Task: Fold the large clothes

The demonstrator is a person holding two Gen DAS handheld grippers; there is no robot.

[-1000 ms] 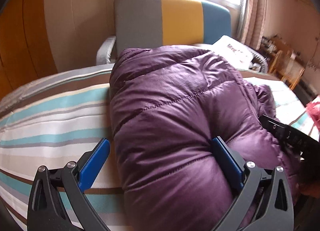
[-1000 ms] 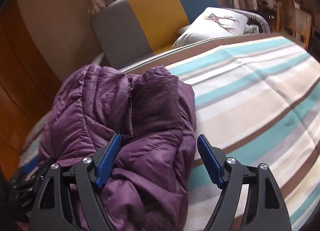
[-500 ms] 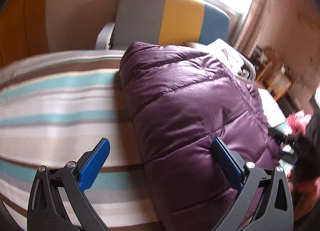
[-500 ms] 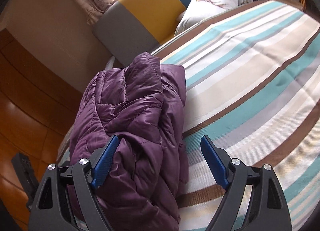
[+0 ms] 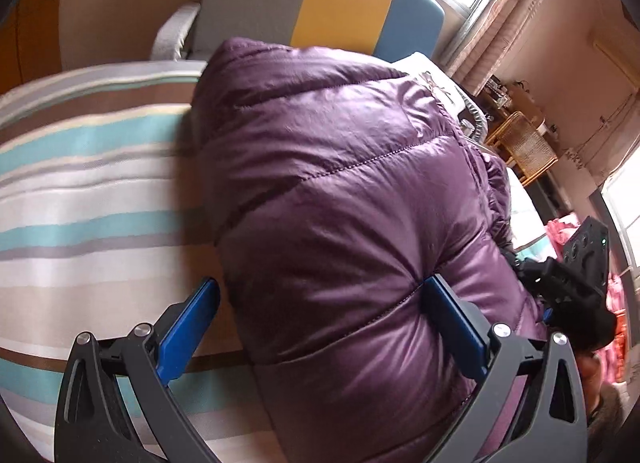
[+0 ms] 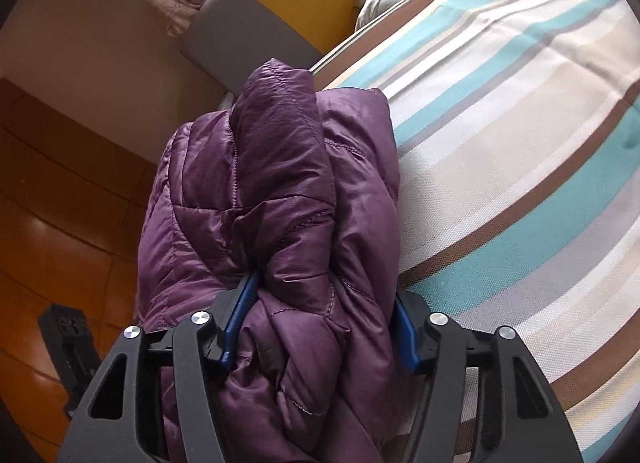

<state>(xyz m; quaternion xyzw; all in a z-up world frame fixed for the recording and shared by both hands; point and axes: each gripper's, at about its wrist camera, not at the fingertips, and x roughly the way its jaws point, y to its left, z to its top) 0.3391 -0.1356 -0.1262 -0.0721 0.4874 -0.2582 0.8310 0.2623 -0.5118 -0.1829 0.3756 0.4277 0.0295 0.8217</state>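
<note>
Both blue pads half-buried in jacket

A bulky purple quilted jacket lies bunched on the striped bedcover. The left gripper points down at its near edge with jaws wide apart, the right blue pad against the padding, the left pad over bare cover. A grey, yellow and blue headboard stands behind.

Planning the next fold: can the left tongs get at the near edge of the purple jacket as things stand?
Probably yes. The left tongs are open, the purple jacket edge already sits between the pads, and nothing blocks it on the striped bedcover.
</note>
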